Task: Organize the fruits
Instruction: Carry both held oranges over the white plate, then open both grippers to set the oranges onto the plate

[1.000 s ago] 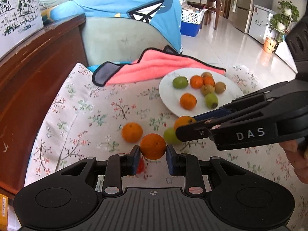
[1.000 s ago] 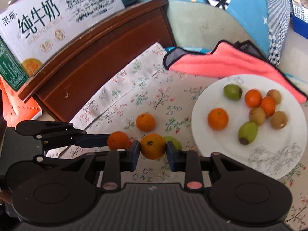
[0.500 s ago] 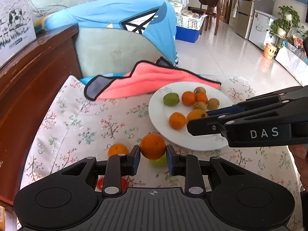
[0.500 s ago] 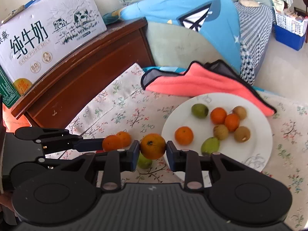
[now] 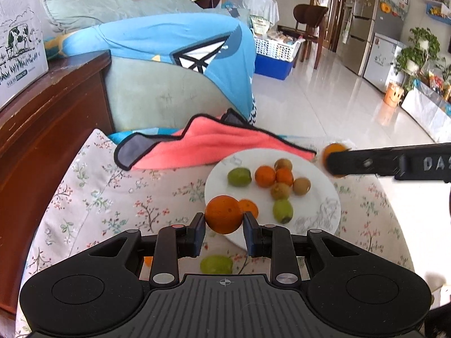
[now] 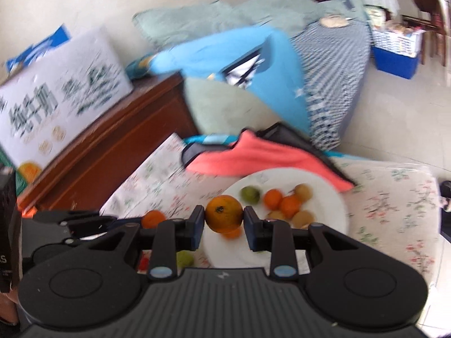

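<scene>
A floral-printed cloth (image 5: 93,197) is covering the low work surface, its pattern of small red and green sprigs running to a rounded edge on the right, where pale glossy floor tiles (image 5: 324,104) are stretching away towards a fridge (image 5: 363,36), a wooden chair (image 5: 308,22) and potted plants (image 5: 422,48). On the left a dark wooden cabinet (image 5: 42,118) is standing hard against the cloth, carrying a printed milk carton (image 6: 56,95). Behind the surface a pale green cushion (image 5: 157,95) is sitting under a smooth blue cover (image 5: 169,39), and a soft coral towel (image 5: 208,146) with dark trim is lying crumpled at the back, its edge touching the plate.

The round white plate (image 5: 318,211) is lying right of centre, holding small oranges, brownish kiwis and green fruits grouped towards its far side; its near half is bare. A green fruit (image 5: 216,264) is lying on the cloth just in front of the plate.

The left gripper (image 5: 224,232) is clamping a round, dimpled orange (image 5: 224,214) between its blue pads, above the plate's near-left rim. The right gripper (image 6: 224,231) is gripping a second orange (image 6: 223,214) with a dark stem scar; in the left wrist view it is hanging beyond the plate's far-right edge, over open floor. The right wrist view is blurred.
</scene>
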Demonstrator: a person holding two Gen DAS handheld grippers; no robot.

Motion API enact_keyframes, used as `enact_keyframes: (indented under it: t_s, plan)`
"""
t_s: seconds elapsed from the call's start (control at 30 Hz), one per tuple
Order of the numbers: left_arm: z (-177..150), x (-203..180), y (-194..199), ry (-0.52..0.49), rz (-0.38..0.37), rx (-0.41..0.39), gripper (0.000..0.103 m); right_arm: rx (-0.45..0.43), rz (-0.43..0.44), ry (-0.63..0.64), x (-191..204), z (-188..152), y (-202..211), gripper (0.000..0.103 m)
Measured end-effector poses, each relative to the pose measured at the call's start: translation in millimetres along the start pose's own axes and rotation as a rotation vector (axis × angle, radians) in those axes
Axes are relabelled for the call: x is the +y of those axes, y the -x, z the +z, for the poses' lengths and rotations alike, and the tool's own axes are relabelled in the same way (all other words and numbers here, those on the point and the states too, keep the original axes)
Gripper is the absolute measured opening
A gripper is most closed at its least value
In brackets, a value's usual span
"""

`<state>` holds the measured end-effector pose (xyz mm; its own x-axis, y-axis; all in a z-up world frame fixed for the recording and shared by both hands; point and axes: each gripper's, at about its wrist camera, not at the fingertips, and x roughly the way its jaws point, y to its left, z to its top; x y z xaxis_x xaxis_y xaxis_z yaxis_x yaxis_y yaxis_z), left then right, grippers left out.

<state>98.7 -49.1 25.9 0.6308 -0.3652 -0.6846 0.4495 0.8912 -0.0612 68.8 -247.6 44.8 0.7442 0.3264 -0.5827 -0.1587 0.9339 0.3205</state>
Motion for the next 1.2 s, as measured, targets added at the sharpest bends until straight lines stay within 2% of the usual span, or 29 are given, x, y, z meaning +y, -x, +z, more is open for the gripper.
enact_keyframes:
  t_s: [0.17,0.27,0.53,0.77,1.0,1.07,1.2]
  plan:
    - [4.4,-7.4,-6.4,0.01,-0.013,-0.004,0.026,-0.039,-0.054,-0.072,-28.4,7.7,14.5,0.03]
    - [4.0,-15.0,-14.8,0.007,-0.033,0.011,0.026,-0.032,-0.083,-0.114,-41.3,7.2,14.5,0.03]
    - [-3.0,-34.6,-46.0,-0.002,-0.032,0.088,0.026,0.106,-0.096,-0.236,-61.3,-10.0,-14.3,0.03]
    - [-4.3,-40.7,-62.3,0.01,-0.024,0.121,0.026,0.163,-0.112,-0.305,-69.7,-22.6,-34.4,0.03]
    - [-1.6,-42.7,-67.5,0.03,-0.025,0.123,0.026,0.17,-0.143,-0.341,-74.6,-24.7,-46.3,0.03]
    - [0.0,-43.6,-66.9,0.036,-0.023,0.118,0.028,0.171,-0.151,-0.361,-76.3,-24.4,-49.3,0.033]
    - [3.4,-44.2,-63.3,0.05,-0.027,0.104,0.03,0.145,-0.16,-0.368,-76.6,-22.2,-48.5,0.033]
